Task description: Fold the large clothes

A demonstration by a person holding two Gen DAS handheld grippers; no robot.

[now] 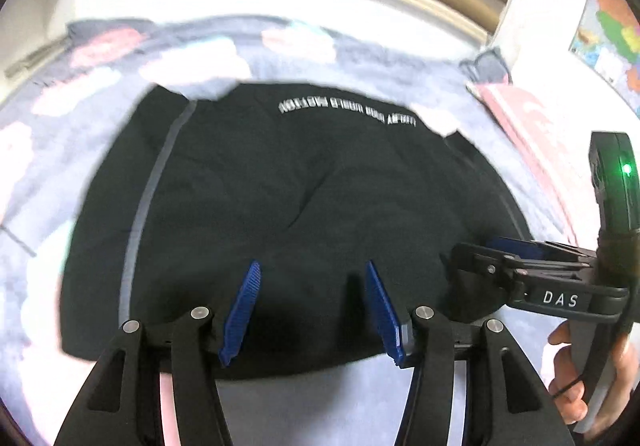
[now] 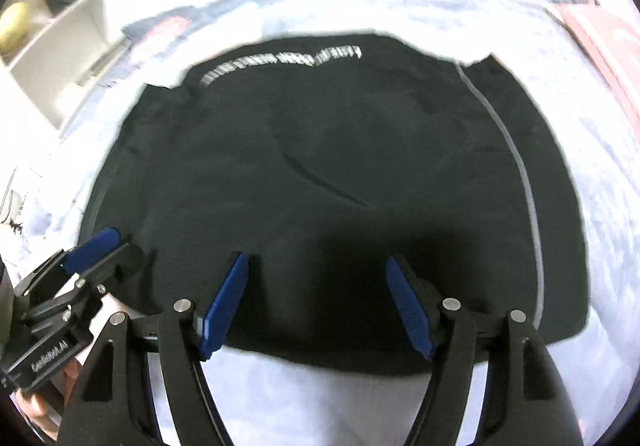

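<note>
Covering most of a floral bedspread (image 1: 60,134), a black garment (image 1: 304,186) lies flat and partly folded, its white lettering (image 1: 348,111) toward the far edge. Over its near hem hover the left gripper (image 1: 312,310) and the right gripper (image 2: 316,306), both with blue pads parted and empty, apparently poised to pinch the hem for the next fold.

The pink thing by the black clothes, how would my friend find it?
Start at the bed cover, pale blue with pink and white blotches, where the black garment lies spread flat. Look past the garment's far right corner, near the colourful map on the wall. There lies the flat pink item, plain pink with white marks, not blotchy or black.
</note>
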